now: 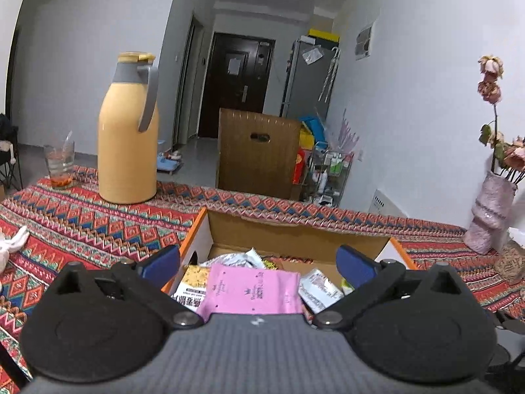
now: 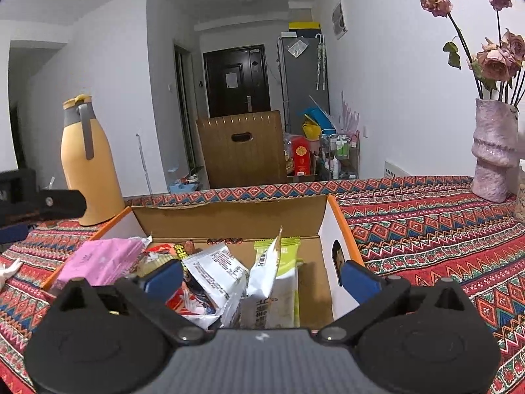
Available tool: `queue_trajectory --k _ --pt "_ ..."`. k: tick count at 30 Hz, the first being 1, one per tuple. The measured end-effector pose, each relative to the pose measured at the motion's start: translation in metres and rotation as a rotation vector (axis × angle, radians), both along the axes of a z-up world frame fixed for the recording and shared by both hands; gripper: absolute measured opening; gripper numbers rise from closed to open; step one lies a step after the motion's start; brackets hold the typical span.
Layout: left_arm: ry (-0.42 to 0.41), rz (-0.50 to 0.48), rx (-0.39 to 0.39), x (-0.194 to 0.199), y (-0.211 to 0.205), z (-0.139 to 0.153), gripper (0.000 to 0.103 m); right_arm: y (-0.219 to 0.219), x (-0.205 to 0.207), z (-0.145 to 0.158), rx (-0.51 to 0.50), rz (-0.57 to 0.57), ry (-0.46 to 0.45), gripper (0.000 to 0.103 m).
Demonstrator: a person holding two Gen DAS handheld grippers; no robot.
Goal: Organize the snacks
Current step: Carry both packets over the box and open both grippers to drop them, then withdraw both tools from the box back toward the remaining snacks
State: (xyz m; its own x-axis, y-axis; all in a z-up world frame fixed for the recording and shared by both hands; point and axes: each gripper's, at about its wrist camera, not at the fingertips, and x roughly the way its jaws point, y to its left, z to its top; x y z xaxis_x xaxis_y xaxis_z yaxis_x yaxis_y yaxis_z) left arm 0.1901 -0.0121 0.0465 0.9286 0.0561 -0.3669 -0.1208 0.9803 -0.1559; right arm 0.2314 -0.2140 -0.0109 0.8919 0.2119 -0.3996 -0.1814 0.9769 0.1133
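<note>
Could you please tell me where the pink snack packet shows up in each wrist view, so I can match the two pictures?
Left wrist: the pink snack packet lies bottom centre, in the cardboard box, between the open left gripper's fingers.
Right wrist: the packet sits lower left, at the box's left side, left of the open right gripper.
Shared landmark: the yellow thermos jug, left of the box.

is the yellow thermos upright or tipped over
Upright: the yellow thermos stands on its base on the patterned tablecloth, lid on top.
</note>
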Motion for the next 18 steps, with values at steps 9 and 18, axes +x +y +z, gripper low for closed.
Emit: queue_trajectory --k 9,18 --pt "-0.007 -0.013 0.019 -0.029 -0.005 0.017 0.103 -0.004 -0.018 0.015 -0.007 0.009 -0.023 0.103" --pt "0.012 -0.023 0.031 -0.066 0.006 0.014 0.103 -0.014 -0.061 0.019 -0.003 0.042 -0.046 0.103"
